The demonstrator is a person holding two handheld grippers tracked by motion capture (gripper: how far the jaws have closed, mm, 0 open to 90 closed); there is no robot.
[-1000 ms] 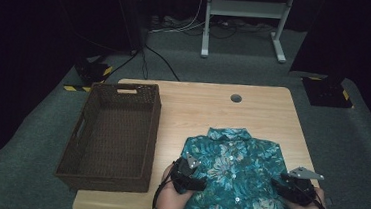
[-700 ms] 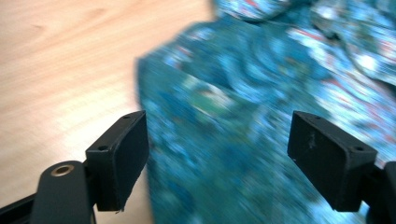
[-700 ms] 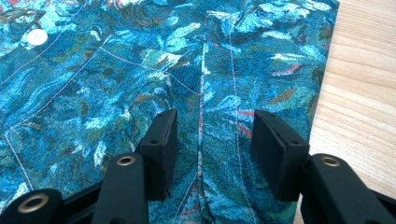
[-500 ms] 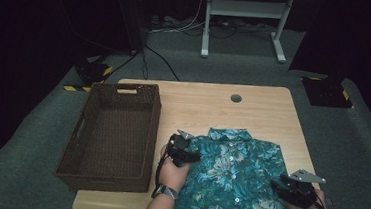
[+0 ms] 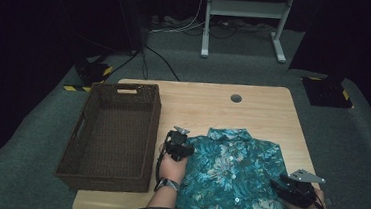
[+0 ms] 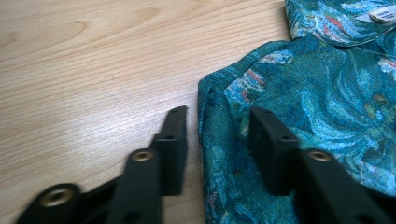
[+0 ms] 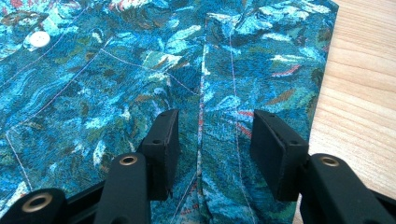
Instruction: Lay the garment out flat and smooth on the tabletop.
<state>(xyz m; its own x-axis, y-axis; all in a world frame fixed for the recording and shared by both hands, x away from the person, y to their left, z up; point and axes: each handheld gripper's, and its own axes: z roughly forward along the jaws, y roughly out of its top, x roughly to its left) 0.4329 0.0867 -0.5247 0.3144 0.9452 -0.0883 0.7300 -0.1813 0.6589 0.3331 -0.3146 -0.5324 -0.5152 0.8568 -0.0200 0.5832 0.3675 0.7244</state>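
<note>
A teal flower-print shirt (image 5: 233, 173) lies flat on the wooden table (image 5: 213, 106), collar toward the far side. My left gripper (image 5: 180, 140) is at the shirt's left shoulder edge. In the left gripper view its jaws (image 6: 217, 121) have just been closing and straddle the shirt's folded edge (image 6: 210, 116); the left pad stands a little off the cloth, so it is open. My right gripper (image 5: 280, 181) rests on the shirt near its right edge. Its open jaws (image 7: 212, 123) stand on either side of a raised fold (image 7: 201, 107) in the cloth.
A dark brown woven basket (image 5: 84, 121) stands empty on the table's left side, close to my left hand. A round cable hole (image 5: 235, 98) sits near the table's far edge. A white stand (image 5: 207, 31) and cables lie on the floor beyond.
My left hand has slid away from me along the shirt's left edge up to the shoulder, and its jaws have narrowed. The right hand and the shirt have stayed put.
</note>
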